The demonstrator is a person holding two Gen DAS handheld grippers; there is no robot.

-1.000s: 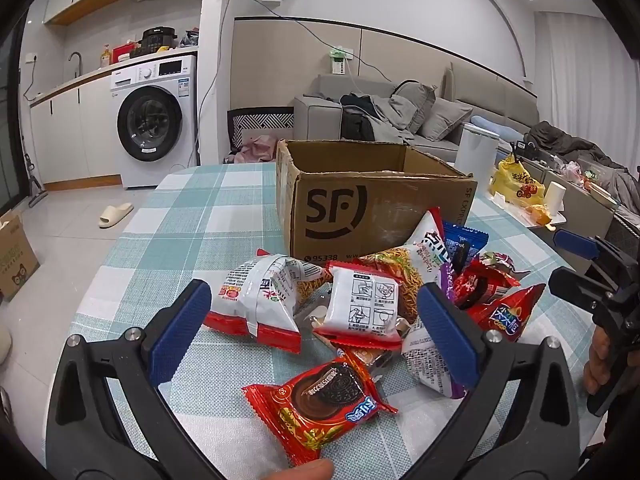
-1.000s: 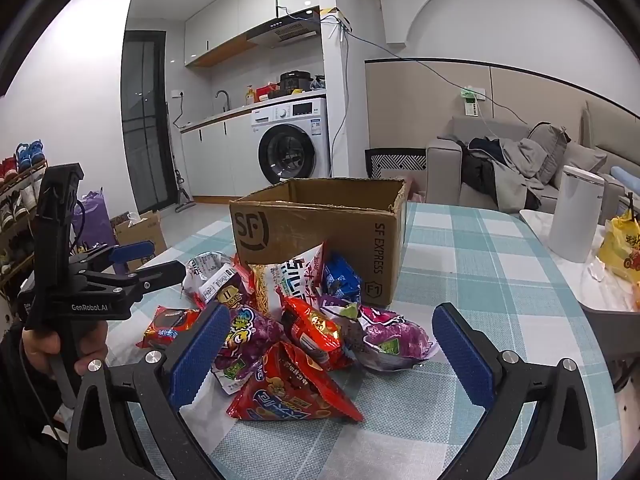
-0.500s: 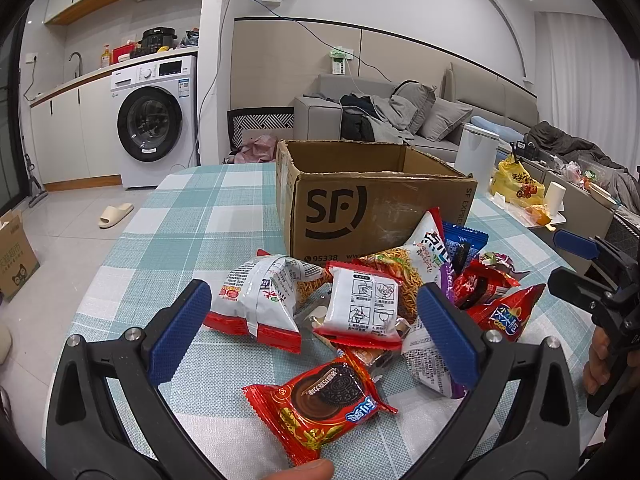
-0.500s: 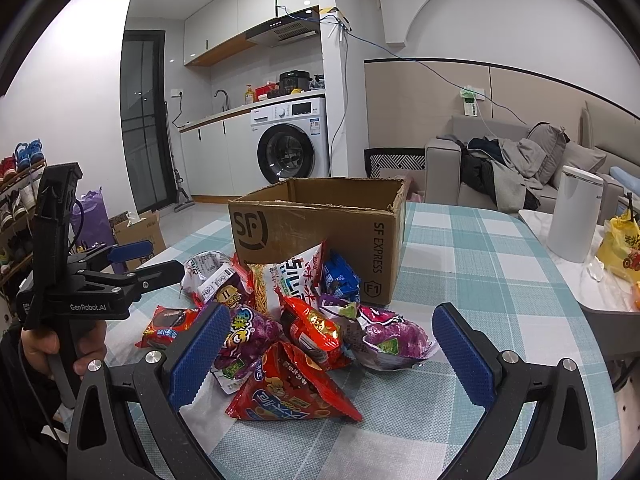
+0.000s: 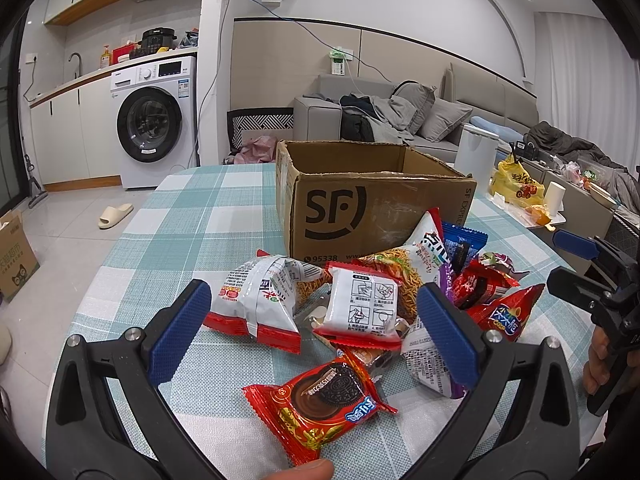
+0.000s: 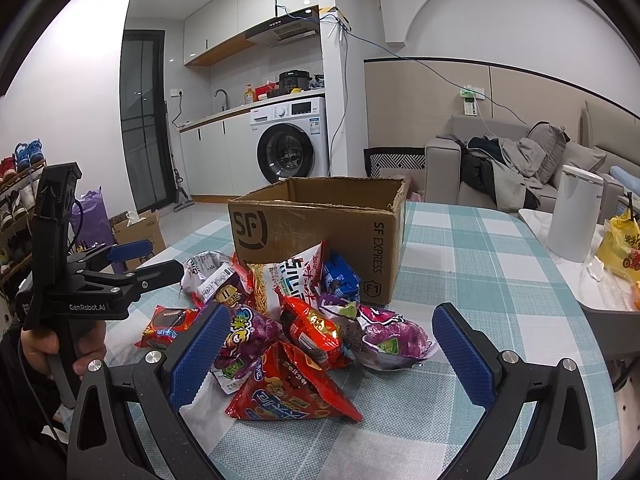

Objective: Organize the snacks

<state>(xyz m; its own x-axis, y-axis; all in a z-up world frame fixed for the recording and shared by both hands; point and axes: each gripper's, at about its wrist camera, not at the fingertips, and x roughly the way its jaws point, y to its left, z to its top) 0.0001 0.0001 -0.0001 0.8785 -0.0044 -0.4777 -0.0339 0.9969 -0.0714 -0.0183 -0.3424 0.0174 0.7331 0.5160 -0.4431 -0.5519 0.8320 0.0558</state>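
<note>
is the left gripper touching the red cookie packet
Apart. The left wrist view shows the left gripper with its jaws wide open, and the red cookie packet lying on the tablecloth between them, clear of both.

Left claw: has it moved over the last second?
No. In the right wrist view the left claw sits in the same spot against the SF box, open.

A teal-and-white checked tablecloth (image 5: 192,216) is covering the table. A brown cardboard box (image 5: 372,204) is showing a black logo. A red cookie packet (image 5: 320,404) is carrying a dark biscuit picture and a blue patch. A white noodle pack (image 5: 364,304) is wearing red edges. A purple bag (image 6: 384,332) and a red triangular bag (image 6: 288,388) are lying beside a blue packet (image 6: 340,276). Both grippers' pads (image 6: 460,352) are showing blue on black frames.
</note>
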